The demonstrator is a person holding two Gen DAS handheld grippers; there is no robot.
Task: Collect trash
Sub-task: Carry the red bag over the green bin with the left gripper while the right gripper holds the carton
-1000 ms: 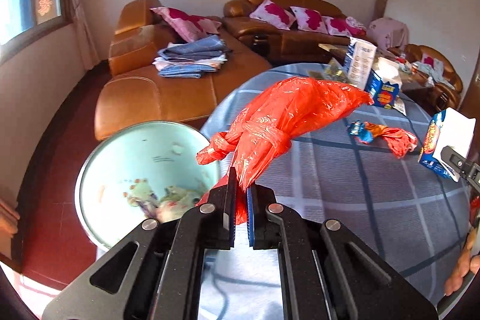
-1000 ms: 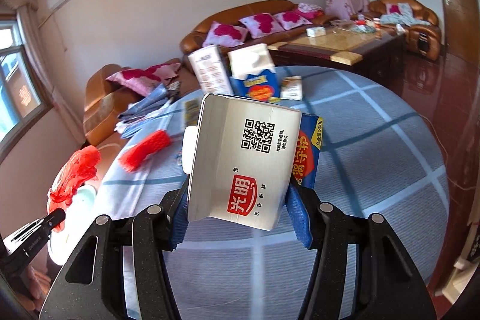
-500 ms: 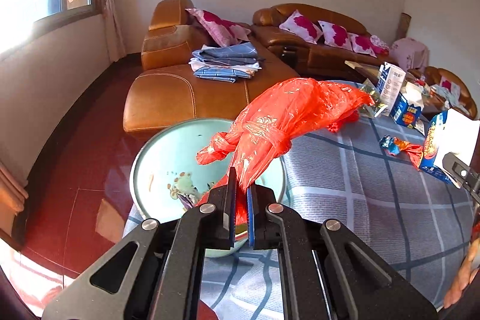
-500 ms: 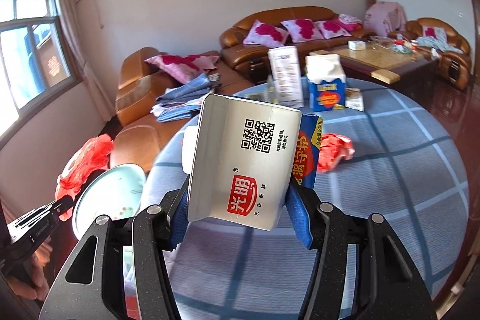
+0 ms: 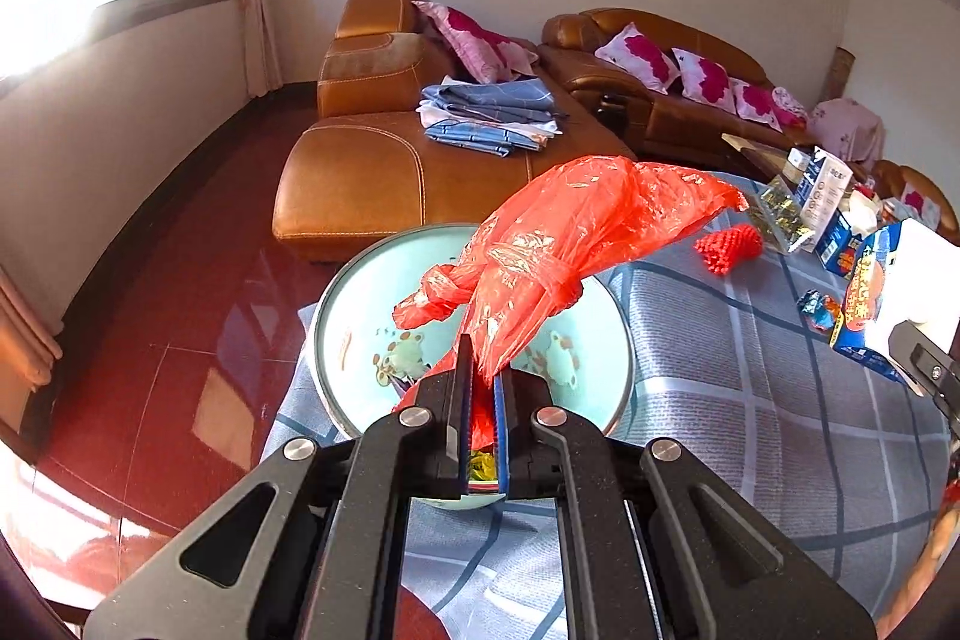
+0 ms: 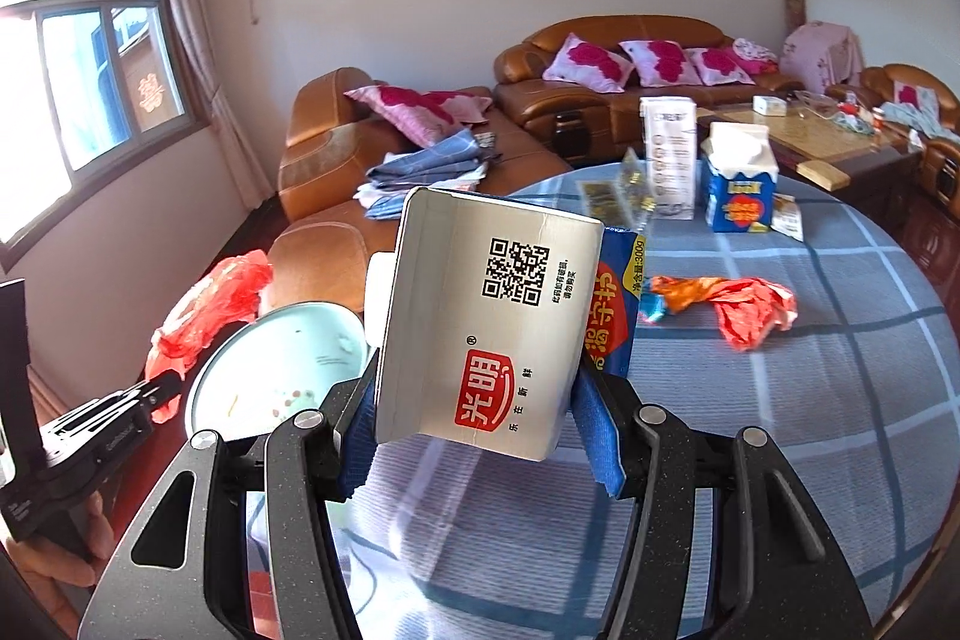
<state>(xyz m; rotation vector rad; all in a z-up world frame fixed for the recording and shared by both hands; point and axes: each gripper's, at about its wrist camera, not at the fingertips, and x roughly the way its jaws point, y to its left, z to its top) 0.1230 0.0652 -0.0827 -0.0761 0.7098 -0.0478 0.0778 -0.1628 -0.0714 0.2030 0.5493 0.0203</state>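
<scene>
Since the earlier frame, my left claw (image 5: 482, 388) has carried the knotted red plastic bag (image 5: 564, 250) over the pale green basin (image 5: 372, 304), pinching crinkled film. Basin: round, glossy, frog print, at the surface (image 6: 840, 400) edge; contents unclear. My right claw (image 6: 480, 424) grips a white-and-blue milk carton (image 6: 486, 328), flap open. Item: crumpled red wrapper (image 6: 750, 307) lying mid-surface.
</scene>
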